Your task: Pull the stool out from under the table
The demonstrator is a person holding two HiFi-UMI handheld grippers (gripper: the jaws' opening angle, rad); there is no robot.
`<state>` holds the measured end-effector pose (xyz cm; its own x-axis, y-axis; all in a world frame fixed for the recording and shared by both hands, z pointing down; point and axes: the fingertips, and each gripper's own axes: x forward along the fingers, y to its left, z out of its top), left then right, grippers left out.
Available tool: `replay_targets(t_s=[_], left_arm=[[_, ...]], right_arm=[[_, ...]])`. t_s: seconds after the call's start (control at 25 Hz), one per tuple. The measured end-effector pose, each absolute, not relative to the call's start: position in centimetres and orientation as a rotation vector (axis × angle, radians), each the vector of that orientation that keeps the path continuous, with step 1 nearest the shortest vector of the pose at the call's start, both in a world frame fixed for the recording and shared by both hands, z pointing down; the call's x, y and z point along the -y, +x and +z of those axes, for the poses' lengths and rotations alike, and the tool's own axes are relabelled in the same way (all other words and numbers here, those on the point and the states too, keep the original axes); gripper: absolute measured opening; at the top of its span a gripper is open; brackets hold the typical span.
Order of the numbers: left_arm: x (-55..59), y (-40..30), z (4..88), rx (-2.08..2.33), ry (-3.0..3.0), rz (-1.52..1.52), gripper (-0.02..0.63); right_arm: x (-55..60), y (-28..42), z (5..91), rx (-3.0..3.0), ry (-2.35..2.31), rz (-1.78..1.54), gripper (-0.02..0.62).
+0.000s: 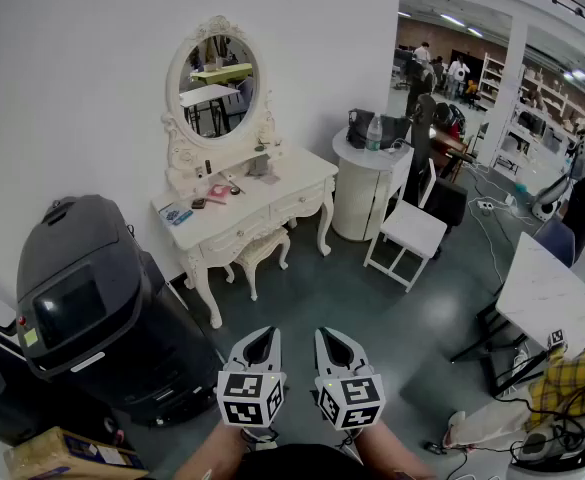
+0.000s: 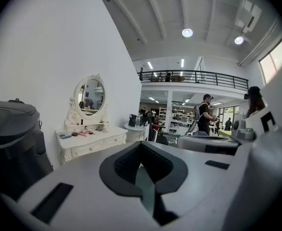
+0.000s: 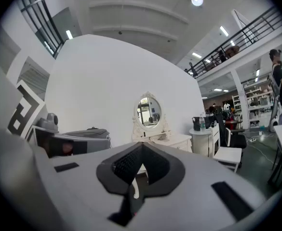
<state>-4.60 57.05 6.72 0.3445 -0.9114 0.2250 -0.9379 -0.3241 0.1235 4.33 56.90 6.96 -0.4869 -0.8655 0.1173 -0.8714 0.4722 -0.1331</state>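
Stool and grippers are well apart. Nearest, the left gripper and right gripper hang side by side, both with jaws together and empty. Farther off, the stool sits tucked under the white dressing table. The person should probably step closer, open one gripper, clamp the seat's front edge and draw straight back, clear of the table legs.
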Motion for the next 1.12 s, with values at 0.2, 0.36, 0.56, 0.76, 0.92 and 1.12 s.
replay_targets(t_s=[0.2, 0.36, 0.56, 0.76, 0.92, 1.12], left_arm=[[-57.0, -4.3, 7.2, 1.67, 2.362, 0.179, 0.003], [-56.9, -4.3, 7.9, 1.667, 2.353, 0.195, 0.003], [-56.7, -5.0, 8.2, 1.651, 2.354, 0.195, 0.003], [-56.4, -6.7, 8.7, 1.645, 2.353, 0.203, 0.003], [-55.6, -7.4, 8.8, 1.606, 2.377, 0.19, 0.003], [-54.4, -9.2, 9.0, 1.559, 2.388, 0.178, 0.003]], right_arm=[[-57.0, 4.3, 7.7, 2.658, 1.559, 0.3, 0.003], [-57.1, 4.1, 8.2, 2.654, 1.542, 0.316, 0.003], [-56.9, 3.1, 8.6, 2.641, 1.539, 0.341, 0.003], [-57.0, 1.1, 8.8, 2.643, 1.526, 0.337, 0.003], [-56.8, 0.2, 9.1, 2.616, 1.553, 0.333, 0.003], [-55.7, -1.7, 9.2, 2.585, 1.587, 0.337, 0.003]])
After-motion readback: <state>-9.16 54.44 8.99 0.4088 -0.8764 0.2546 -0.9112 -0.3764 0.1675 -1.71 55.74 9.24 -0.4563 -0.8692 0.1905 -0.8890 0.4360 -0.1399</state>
